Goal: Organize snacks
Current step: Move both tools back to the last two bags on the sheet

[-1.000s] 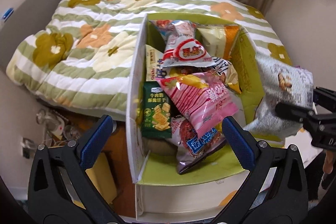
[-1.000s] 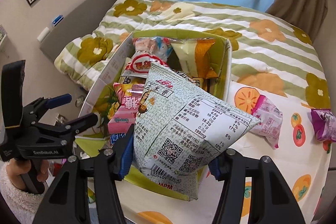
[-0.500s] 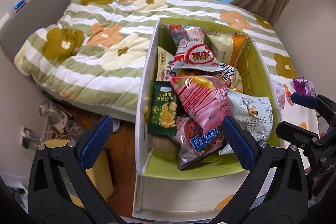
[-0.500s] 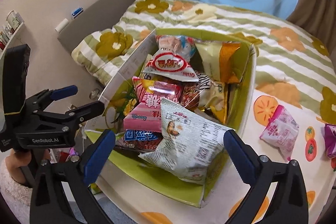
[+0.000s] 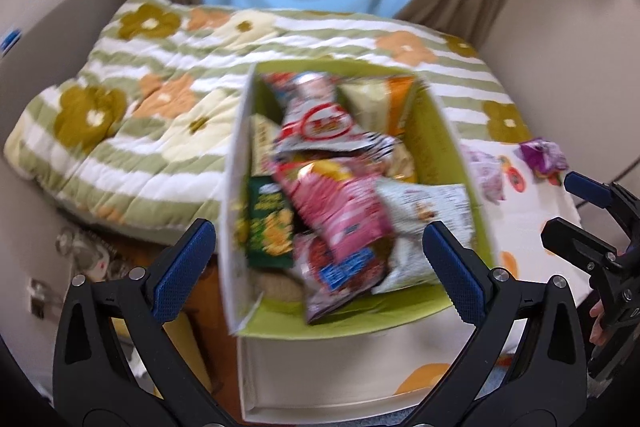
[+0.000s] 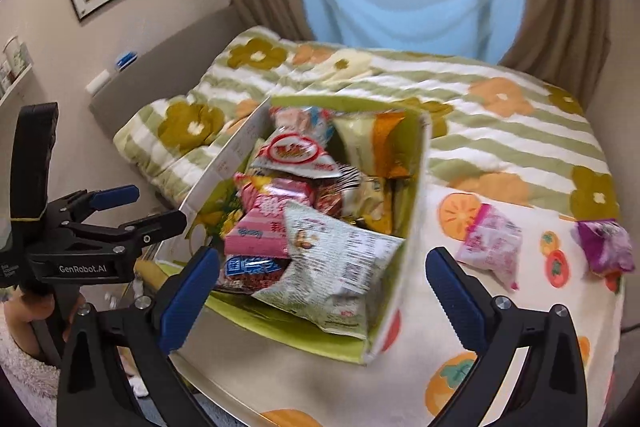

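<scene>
A second ago the right tool [image 6: 320,291] was clamped on the grey-white bag [image 6: 328,267]; that bag now lies loose in the near right corner of the box [image 6: 416,187], and the tool has pulled back, its fingers spread wide with nothing between them. So one more snack is stowed, and the right tool is free for the next.

The left tool [image 5: 316,263] hangs above the near end of the box, its fingers likewise wide apart and empty.

The box sits on the bed [image 6: 500,131], green inside, and is close to full: a red-and-white bag [image 5: 320,123] on top toward the far end, a yellow-orange bag [image 5: 380,99] at the far wall, a pink bag [image 5: 340,211] in the middle, a green packet [image 5: 268,227] against the left wall, and a blue-labelled bag [image 5: 340,271] at the near end.

Two snacks are still outside, on the sheet to the box's right: a pink packet [image 6: 490,247] just beside it and a purple one [image 6: 604,247] farther off. These probably go in next.
</scene>
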`<state>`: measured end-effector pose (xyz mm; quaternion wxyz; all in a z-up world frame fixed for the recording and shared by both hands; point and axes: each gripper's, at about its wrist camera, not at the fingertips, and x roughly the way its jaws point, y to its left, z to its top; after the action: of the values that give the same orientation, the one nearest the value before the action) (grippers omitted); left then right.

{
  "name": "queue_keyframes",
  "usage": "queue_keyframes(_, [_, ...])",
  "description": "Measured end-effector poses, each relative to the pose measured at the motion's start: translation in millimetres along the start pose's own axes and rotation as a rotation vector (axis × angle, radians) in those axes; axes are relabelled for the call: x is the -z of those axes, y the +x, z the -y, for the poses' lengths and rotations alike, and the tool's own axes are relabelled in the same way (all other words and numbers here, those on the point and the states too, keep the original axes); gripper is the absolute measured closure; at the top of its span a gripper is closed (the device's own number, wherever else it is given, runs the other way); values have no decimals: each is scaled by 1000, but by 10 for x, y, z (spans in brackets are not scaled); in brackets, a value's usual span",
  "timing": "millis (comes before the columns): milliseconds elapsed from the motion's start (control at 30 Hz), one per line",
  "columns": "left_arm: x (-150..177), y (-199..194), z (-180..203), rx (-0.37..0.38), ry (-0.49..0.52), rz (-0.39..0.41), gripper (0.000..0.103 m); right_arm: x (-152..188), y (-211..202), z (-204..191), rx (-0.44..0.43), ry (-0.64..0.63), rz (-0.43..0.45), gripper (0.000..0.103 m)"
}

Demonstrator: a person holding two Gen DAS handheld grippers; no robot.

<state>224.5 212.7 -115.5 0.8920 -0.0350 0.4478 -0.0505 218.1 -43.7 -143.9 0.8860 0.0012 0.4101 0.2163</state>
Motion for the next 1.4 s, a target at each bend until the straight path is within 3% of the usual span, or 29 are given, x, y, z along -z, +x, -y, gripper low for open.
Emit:
queue_keyframes(367, [-288, 23, 1014, 144, 162, 35, 0, 107, -780, 719, 229, 126, 106, 0])
queue_keyframes(533, [-426, 145, 1589, 163, 204, 33, 0, 93, -1048, 1224, 292, 158, 136, 0])
queue_keyframes(800, [-586, 600, 2447, 156, 189, -26, 0, -5, -1201, 2189, 360, 168, 120, 0])
queue_keyframes(1100, [-538, 1486, 2927, 87, 82, -126, 0, -18, -884, 3154, 349, 186, 33, 0])
queue_keyframes(1400, [-406, 2394, 2885, -11, 31, -239, 1, 129, -150, 3797, 313, 168, -104, 0])
